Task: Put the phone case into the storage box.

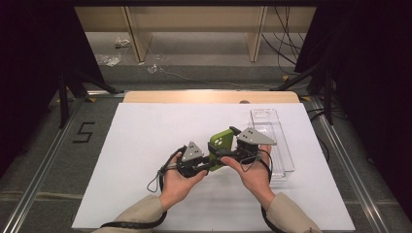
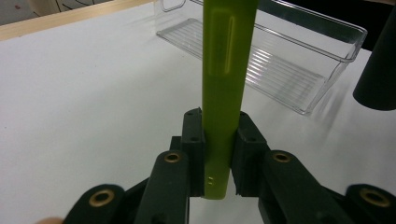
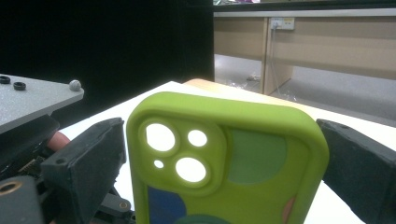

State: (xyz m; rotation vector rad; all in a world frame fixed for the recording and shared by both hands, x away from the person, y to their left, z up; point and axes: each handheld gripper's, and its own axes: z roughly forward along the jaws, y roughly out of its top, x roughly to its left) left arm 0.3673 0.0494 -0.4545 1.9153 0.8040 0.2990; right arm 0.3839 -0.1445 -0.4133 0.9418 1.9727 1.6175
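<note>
The green phone case [image 1: 219,145] is already up off the white tabletop [image 1: 141,145], held in the air between both hands near the middle, with the left claw [image 2: 217,154] pinching its thin edge flat between the pads and the right claw [image 3: 224,158] set around its width, black pads touching or nearly touching either side; by my reading it has yet to go into the clear plastic bin [image 1: 277,145] just to its right. The case looks soft, matt and rubbery with rounded corners and round camera cut-outs, while the bin is hard, glossy and long, with a ribbed floor
</note>
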